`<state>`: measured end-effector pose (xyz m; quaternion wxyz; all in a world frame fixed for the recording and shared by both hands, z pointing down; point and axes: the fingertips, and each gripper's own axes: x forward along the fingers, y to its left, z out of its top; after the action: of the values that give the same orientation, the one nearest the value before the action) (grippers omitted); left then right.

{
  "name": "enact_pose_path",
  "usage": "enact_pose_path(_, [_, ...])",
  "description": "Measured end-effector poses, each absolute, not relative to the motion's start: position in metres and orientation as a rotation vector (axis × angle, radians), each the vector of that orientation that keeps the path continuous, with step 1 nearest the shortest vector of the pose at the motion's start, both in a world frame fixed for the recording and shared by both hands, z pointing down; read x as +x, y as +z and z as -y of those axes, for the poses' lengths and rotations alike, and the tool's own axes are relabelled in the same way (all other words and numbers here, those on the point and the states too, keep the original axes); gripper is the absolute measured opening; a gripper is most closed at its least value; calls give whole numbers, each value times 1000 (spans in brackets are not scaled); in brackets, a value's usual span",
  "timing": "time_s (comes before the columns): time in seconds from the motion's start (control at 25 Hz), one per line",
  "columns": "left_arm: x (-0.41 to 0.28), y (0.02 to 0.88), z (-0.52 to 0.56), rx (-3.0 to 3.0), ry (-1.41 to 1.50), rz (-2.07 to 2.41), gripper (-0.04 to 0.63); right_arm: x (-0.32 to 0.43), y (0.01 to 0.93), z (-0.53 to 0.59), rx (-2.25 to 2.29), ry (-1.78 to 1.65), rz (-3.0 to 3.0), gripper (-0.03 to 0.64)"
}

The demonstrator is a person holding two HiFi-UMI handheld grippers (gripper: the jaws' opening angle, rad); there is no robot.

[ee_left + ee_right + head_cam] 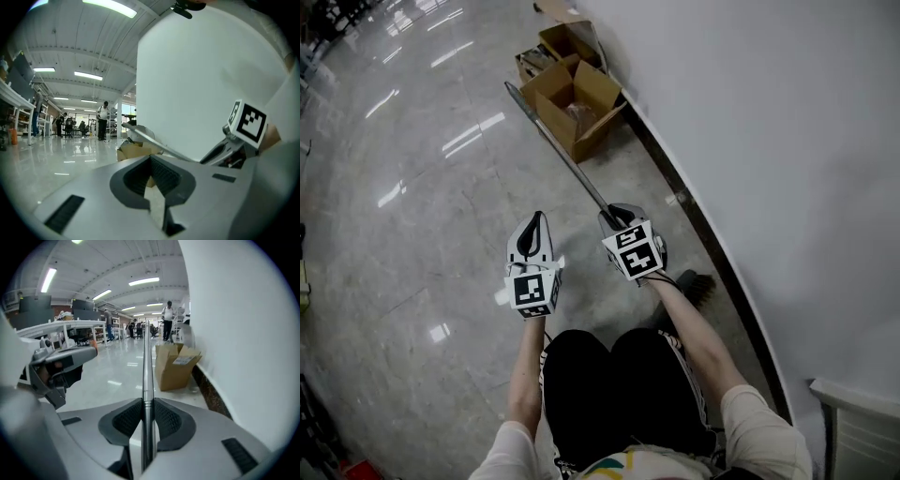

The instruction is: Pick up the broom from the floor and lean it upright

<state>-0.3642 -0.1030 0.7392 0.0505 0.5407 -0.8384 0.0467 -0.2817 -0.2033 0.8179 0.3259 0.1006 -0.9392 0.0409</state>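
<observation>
Fingers point(125, 420) of right gripper point(619, 217) pinch the broom point(563, 150) handle. Handle slants out toward 2 boxes point(577, 105) by the wall point(750, 112); bristles low, near the person's right arm. Left gripper point(532, 234) fingers point(140, 178) together, empty, just beside right.

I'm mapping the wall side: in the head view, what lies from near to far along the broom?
Dark bristled broom head → right hand-held gripper, shut on the silver metal handle → open brown cardboard box → second brown cardboard box.
</observation>
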Motion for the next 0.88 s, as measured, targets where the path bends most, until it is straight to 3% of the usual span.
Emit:
enact_pose_path(0.44, [-318, 587, 191, 1970, -6, 2552, 44, -163, 635, 291, 1037, 210, 2672, 94])
enact_pose_path(0.88, [-203, 568, 243, 2310, -128, 2313, 45, -65, 562, 275, 1671, 164, 2611, 94])
